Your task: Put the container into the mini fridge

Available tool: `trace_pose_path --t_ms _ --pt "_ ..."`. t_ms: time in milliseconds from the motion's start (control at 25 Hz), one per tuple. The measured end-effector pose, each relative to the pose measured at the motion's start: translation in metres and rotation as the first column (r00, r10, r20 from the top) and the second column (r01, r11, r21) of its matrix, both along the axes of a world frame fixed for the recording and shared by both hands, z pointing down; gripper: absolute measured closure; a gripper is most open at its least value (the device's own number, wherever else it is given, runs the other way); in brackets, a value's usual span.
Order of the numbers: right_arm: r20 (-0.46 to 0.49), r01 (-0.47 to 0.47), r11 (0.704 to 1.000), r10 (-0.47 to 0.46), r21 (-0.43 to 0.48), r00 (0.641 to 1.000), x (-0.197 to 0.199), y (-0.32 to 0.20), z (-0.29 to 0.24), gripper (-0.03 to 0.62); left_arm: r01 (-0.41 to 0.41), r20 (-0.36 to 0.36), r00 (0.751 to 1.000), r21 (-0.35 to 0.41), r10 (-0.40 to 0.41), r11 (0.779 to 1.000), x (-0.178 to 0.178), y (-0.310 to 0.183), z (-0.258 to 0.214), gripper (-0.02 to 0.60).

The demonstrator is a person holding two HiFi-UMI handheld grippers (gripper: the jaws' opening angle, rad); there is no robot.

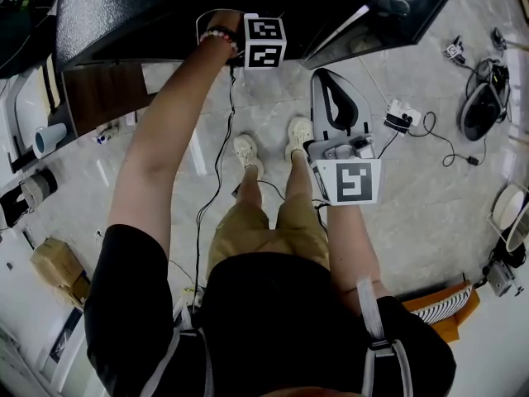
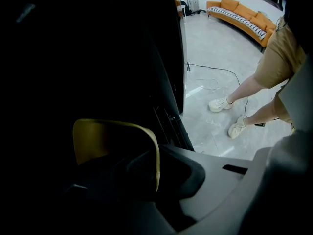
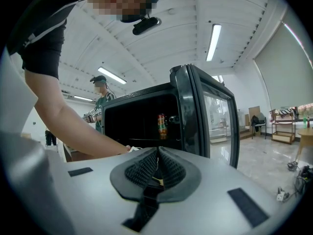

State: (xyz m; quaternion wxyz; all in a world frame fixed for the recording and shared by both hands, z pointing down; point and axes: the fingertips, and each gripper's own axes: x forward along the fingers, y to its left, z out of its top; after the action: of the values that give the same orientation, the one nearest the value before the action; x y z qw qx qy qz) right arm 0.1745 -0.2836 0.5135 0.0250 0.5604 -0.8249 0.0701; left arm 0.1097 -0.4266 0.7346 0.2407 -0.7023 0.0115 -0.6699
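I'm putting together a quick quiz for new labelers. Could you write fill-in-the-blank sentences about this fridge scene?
1. The door of the mini fridge stands ____.
2. The left gripper holds the ____ inside the mini fridge.
3. The right gripper, with its jaws together, holds ____.

Missing words: open; container; nothing.

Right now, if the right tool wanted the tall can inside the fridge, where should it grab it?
Probably round the middle of the can, straight in through the open front of the mini fridge. It stands upright on a shelf, so its round sides suit a squeeze from left and right. The right tool is shut, so open it first.
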Motion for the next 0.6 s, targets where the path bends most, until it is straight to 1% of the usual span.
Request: trace_pose_path --t_ms 280,600 --pt "0.002 0.003 1.000 -0.003 -0.004 1.000 0.001 0.000 0.003 0.557 0.015 -0.022 1.000 0.025 -0.014 1.000 0.002 -0.009 0.001 0.555" --pt "0.000 0.014 1.000 -0.014 -0.010 1.000 -0.004 0.000 0.005 0.557 0.004 -0.055 0.999 0.068 0.000 0.998 0.002 -0.012 0.001 0.554"
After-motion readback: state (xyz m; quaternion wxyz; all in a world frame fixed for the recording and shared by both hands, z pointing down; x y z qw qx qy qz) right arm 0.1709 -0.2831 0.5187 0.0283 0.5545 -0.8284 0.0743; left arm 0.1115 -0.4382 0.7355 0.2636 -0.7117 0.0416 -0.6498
